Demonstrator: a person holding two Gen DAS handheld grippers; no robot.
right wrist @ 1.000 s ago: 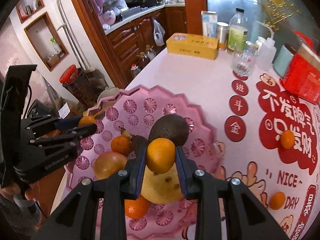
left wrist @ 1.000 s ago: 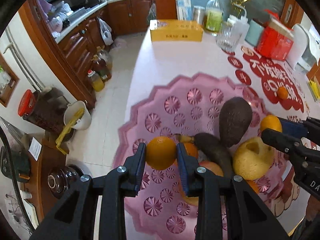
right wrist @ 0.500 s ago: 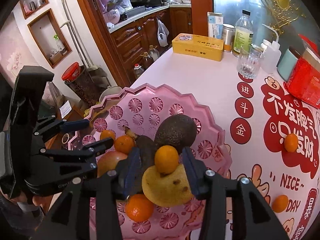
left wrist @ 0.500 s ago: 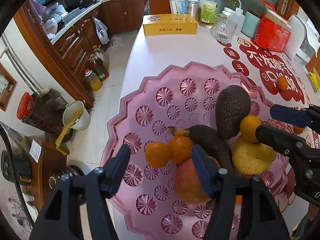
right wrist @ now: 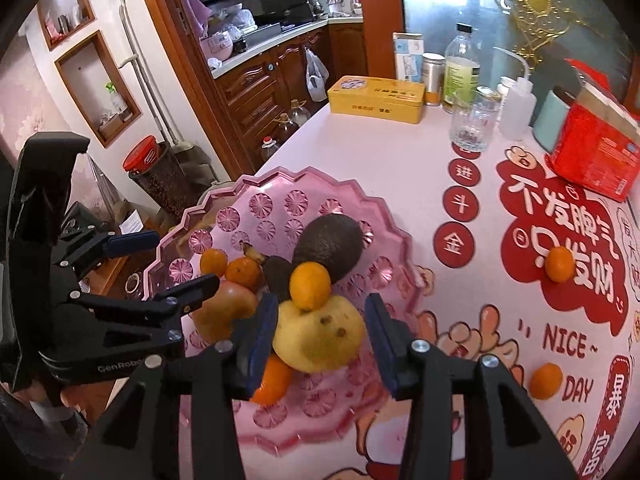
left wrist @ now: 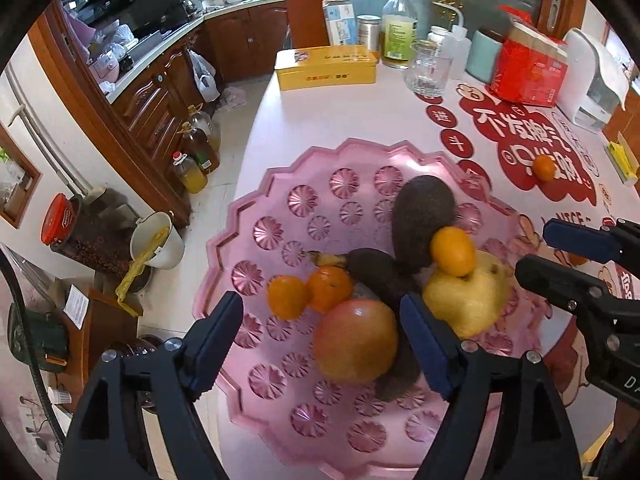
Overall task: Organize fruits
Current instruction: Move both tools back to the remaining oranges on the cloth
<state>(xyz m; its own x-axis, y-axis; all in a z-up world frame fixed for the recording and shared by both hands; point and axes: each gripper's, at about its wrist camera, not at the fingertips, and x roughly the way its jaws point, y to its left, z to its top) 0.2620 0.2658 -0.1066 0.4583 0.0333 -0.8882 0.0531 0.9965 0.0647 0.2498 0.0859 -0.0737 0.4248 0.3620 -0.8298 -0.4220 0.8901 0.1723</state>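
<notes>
A pink scalloped tray (left wrist: 248,208) (right wrist: 280,174) holds an avocado (left wrist: 422,216), a dark banana (left wrist: 376,268), a reddish apple (left wrist: 356,344) and a yellow pear (left wrist: 464,300) (right wrist: 320,332). Two small oranges (left wrist: 287,296) lie side by side by the banana, and another small orange (right wrist: 310,286) sits on the pear. My left gripper (left wrist: 320,304) (right wrist: 182,260) hangs above the apple, jaws opening, gripping nothing. My right gripper (right wrist: 320,308) (left wrist: 536,250) is open above the pear, pads clear of it. Two loose oranges (right wrist: 560,264) (right wrist: 546,380) lie on the table mat.
At the table's far end stand a yellow tin (left wrist: 326,68), a glass jar (left wrist: 428,68), bottles and a red package (left wrist: 528,76). The tray sits close to the table's left edge, with kitchen floor and cabinets below.
Both grippers let go of their small oranges, opened and drew back. The left one's orange now lies beside another in the tray; the right one's rests on the pear.
</notes>
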